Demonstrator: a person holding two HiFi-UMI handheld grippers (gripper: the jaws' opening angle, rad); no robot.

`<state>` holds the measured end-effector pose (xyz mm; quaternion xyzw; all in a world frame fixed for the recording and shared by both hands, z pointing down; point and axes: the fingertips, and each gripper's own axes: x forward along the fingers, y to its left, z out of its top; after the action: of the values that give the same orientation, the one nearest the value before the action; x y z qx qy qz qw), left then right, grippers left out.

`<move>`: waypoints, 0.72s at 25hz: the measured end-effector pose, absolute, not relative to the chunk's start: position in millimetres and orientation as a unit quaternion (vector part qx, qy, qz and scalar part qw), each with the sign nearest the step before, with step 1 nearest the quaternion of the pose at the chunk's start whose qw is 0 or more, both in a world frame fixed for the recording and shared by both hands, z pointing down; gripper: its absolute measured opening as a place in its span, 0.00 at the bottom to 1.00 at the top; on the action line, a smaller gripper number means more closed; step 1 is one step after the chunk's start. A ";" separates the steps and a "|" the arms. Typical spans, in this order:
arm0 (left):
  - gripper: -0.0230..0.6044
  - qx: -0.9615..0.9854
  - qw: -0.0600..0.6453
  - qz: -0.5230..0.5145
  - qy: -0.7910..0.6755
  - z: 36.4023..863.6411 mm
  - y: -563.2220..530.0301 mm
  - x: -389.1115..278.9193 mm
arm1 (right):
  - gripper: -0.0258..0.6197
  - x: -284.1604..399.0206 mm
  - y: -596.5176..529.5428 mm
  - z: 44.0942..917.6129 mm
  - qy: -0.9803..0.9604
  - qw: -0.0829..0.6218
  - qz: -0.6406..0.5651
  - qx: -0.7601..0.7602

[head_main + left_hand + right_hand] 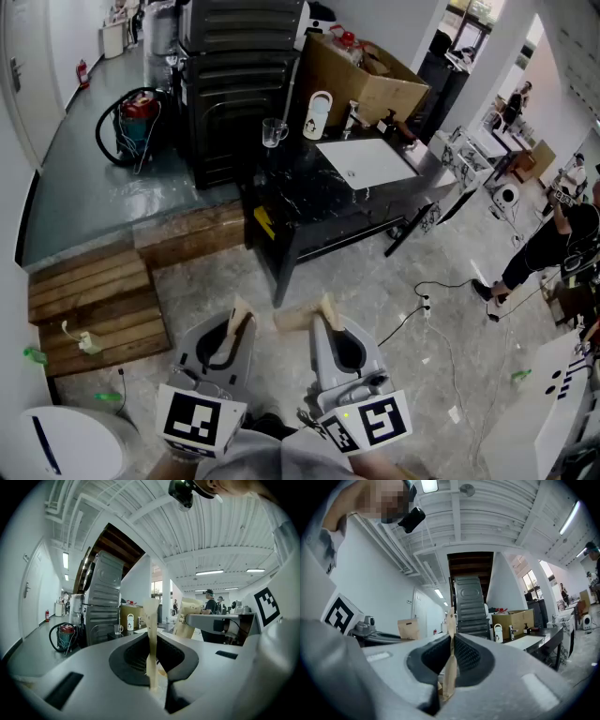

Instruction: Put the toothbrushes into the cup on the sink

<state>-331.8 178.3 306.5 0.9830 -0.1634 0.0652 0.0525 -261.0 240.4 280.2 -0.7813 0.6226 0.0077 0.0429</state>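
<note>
A clear glass cup (274, 133) stands on the black sink counter (300, 202), left of the white basin (367, 161) and a white bottle (319, 114). The left gripper view shows the cup (118, 629) small and far off. Small green-and-white things, perhaps toothbrushes, lie on the wooden pallet (82, 341) and on the floor beside it (107, 397). My left gripper (241, 309) (151, 607) and right gripper (325, 306) (450, 618) hover low over the floor, well short of the counter. Both have their tan jaws pressed together with nothing between them.
A tall black cabinet (239, 84) and a red vacuum with a hose (139, 117) stand left of the counter, a cardboard box (370, 75) behind it. A white round bin (66, 448) is at my lower left. Cables (441, 291) cross the floor; a person (553, 246) stands at right.
</note>
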 end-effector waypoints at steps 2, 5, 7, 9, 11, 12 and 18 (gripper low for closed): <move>0.09 0.983 0.053 0.065 -0.162 305.8 177.8 -331.5 | 0.05 -261.2 240.3 279.9 0.622 0.043 0.007 -0.782; 0.09 0.984 0.053 0.065 -0.159 305.3 177.1 -331.4 | 0.05 -261.8 239.4 279.7 0.620 0.042 0.007 -0.783; 0.09 0.984 0.054 0.065 -0.158 305.5 176.7 -331.8 | 0.05 -262.4 238.6 279.6 0.620 0.041 0.007 -0.784; 0.09 0.984 0.054 0.065 -0.157 306.0 175.4 -332.4 | 0.05 -263.3 237.2 280.0 0.619 0.041 0.007 -0.784; 0.09 0.984 0.054 0.064 -0.156 306.7 173.0 -333.0 | 0.05 -263.7 235.2 281.0 0.618 0.042 0.005 -0.785; 0.09 0.984 0.054 0.063 -0.156 307.1 171.6 -333.5 | 0.05 -263.6 234.1 281.6 0.617 0.044 0.004 -0.786; 0.09 0.985 0.055 0.059 -0.154 305.6 162.9 -338.9 | 0.05 -264.6 228.3 280.0 0.608 0.052 0.002 -0.792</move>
<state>-338.9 162.9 305.6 0.9847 -0.1543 0.0590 0.0547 -264.6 228.3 280.0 -0.7920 0.6083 0.0017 0.0521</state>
